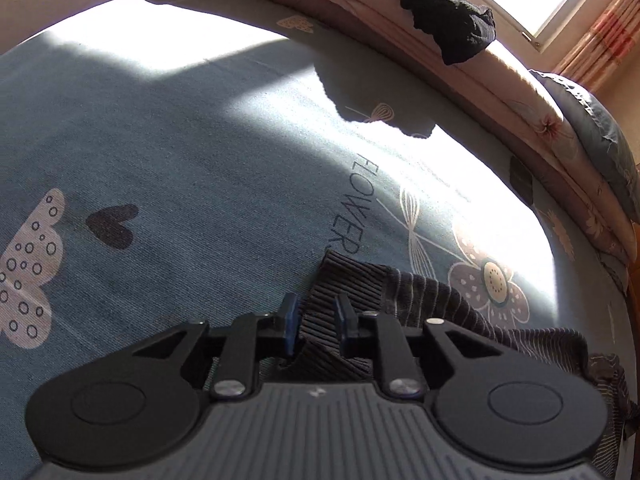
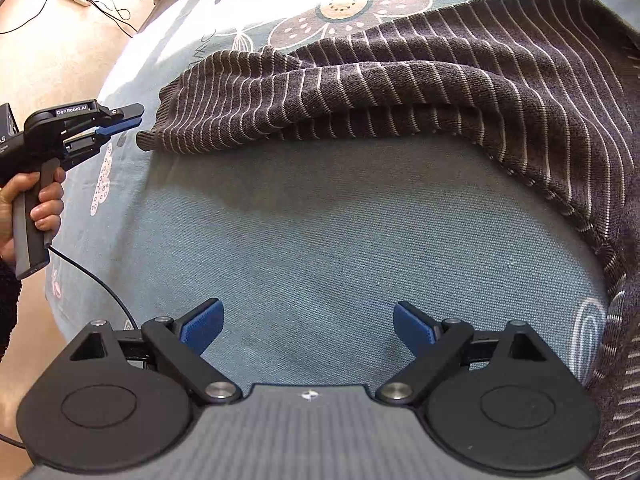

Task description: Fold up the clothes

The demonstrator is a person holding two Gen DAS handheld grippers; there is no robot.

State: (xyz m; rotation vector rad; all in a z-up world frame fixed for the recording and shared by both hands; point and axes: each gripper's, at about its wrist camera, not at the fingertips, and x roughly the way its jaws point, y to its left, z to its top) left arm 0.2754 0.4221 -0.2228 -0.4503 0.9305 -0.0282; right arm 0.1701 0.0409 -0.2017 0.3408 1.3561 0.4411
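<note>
in the left wrist view, the left gripper (image 1: 316, 326) is seen at the lower centre of the frame, its jaws parted a little, with the ribbed cuff of the striped sweater (image 1: 420, 300) lying in the gap between the blue pads (image 1: 289, 322); whether the pads press on the knit cannot be told here, though a sliver of space appears on each side. from the cuff the garment is seen to trail toward the lower right of the frame, across the blue bedsheet (image 1: 180, 152), and a black garment (image 1: 448, 28) is draped on the quilt edge at the upper right. in the right wrist view, the right gripper (image 2: 308, 328) is shown at the bottom with its jaws spread wide and nothing but bare bedsheet (image 2: 320, 220) between them. the striped sweater (image 2: 380, 88) is laid across the upper half of the frame, its sleeve running long from the body at the right edge to the cuff at centre left. the left gripper (image 2: 134, 120) is held by a hand (image 2: 40, 204) at the left edge, its tips just beside that cuff and apparently clear of it. the cuff end is judged far nearer to the left gripper, while the body and hem at the right are nearer to the right gripper.
</note>
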